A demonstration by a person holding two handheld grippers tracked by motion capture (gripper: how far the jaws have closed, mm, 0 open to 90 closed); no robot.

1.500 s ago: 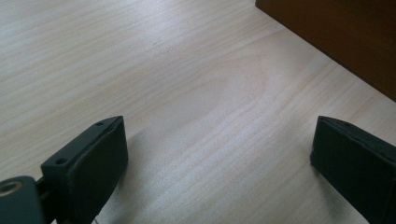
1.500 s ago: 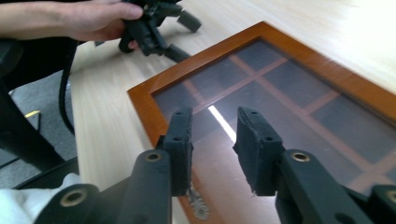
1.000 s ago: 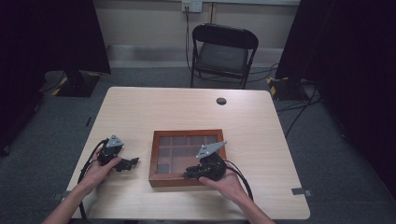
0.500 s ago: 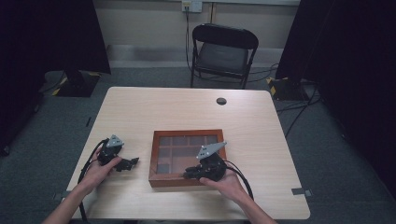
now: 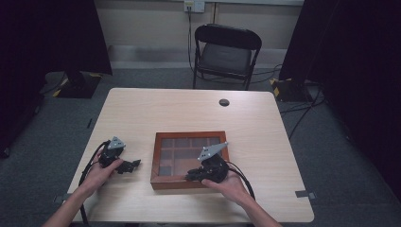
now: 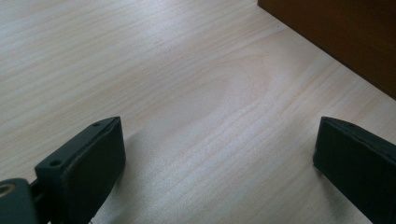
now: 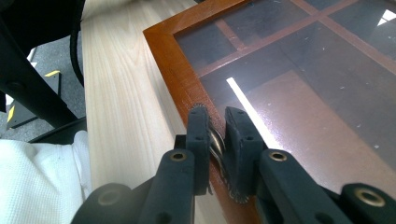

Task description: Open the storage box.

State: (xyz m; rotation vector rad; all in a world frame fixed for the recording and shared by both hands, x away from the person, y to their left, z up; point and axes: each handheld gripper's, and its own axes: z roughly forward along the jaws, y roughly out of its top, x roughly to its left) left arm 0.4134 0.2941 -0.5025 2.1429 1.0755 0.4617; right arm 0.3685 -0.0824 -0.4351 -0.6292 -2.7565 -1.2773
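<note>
Right hand-held gripper (image 7: 217, 140) is clamped on a small metal latch (image 7: 216, 142) at the near edge of the box (image 5: 163, 182), which lies mid-counter (image 5: 265, 118) with its glass lid (image 7: 299, 88) down. Over the past second nothing has visibly moved, so the lid is probably about to be lifted. Left hand-held gripper (image 6: 215, 163) rests on the counter beside the box, jaws spread and empty.

Place: a lab or studio room set up for recording.
Walls: black curtains (image 5: 45, 38) hang on both sides.
Floor: grey carpet (image 5: 331, 142) with cables (image 5: 302, 111) lying on it.
Worktop: one plain wooden worktop (image 5: 189, 109) stands in the middle.
Seat: a black folding chair (image 5: 224, 52) stands behind it.
Power: a wall socket (image 5: 194, 5).
</note>
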